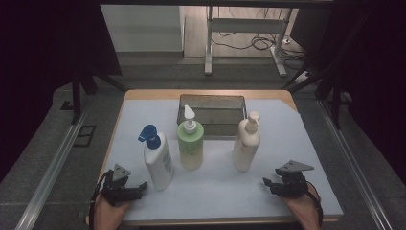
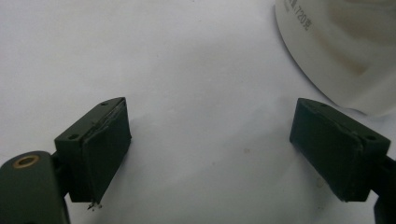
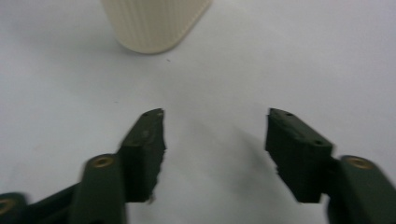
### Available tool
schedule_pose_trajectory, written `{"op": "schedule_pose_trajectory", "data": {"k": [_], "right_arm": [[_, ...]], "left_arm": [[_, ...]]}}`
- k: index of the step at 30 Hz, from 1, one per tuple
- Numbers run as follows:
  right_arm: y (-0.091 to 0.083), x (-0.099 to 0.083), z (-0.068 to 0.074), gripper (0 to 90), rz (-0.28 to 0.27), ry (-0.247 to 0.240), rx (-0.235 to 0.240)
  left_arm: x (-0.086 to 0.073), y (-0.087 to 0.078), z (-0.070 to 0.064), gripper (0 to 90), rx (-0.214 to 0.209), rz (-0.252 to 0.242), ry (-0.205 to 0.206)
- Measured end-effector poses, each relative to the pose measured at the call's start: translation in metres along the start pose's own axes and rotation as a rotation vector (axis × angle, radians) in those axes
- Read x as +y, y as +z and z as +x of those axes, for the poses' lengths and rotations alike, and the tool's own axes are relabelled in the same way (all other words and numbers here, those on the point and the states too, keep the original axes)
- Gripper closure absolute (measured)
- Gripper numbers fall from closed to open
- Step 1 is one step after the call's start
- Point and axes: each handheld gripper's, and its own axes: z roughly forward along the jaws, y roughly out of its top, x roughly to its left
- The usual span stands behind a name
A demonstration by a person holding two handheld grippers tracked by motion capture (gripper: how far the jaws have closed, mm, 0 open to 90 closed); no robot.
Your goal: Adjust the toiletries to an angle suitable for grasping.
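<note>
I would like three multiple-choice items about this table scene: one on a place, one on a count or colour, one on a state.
1. Where is the grey tray?
A. Behind the three pump bottles
B. Between the two grippers
C. On the floor

2. What colour is the pump of the white bottle nearest the left gripper?
A. Red
B. Blue
C. Black

3. How do the jaws of the right gripper stand?
A. Shut on the cream bottle
B. Shut with nothing between
C. Open with nothing between

Key: 1 A, the tray sits at the table's far side beyond the bottles. 2 B, the high view shows a blue pump. 3 C, the right gripper view shows bare table between them; the cream bottle stands apart.
</note>
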Motion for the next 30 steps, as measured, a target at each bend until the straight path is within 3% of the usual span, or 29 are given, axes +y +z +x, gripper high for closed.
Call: {"op": "schedule_pose_trajectory", "data": {"k": [1, 6, 13, 21, 26, 30], "right_arm": [[-0.001, 0.001, 0.0, 49.1, -0.01, -0.01, 0.007], [0.0, 0.001, 0.002, 59.9, -0.024, -0.022, 0.064], [0.002, 0.005, 0.006, 64.2, -0.043, -0.026, 0.124], [0.003, 0.018, 0.018, 78.7, -0.076, 0.0, 0.194], [0.003, 0.025, 0.027, 87.8, -0.098, -0.01, 0.225], [0.004, 0.03, 0.033, 89.4, -0.122, -0.009, 0.246]], "left_arm": [[0.0, 0.0, 0.0, 12.2, 0.0, 0.0, 0.001], [0.0, 0.0, 0.0, 12.3, 0.001, -0.001, 0.001], [0.0, 0.0, 0.0, 12.4, 0.002, -0.001, 0.002], [0.0, 0.0, -0.001, 12.6, 0.003, -0.003, 0.003], [0.0, 0.0, -0.001, 12.6, 0.003, -0.003, 0.002], [0.0, 0.0, -0.001, 12.7, 0.004, -0.004, 0.003]]}}
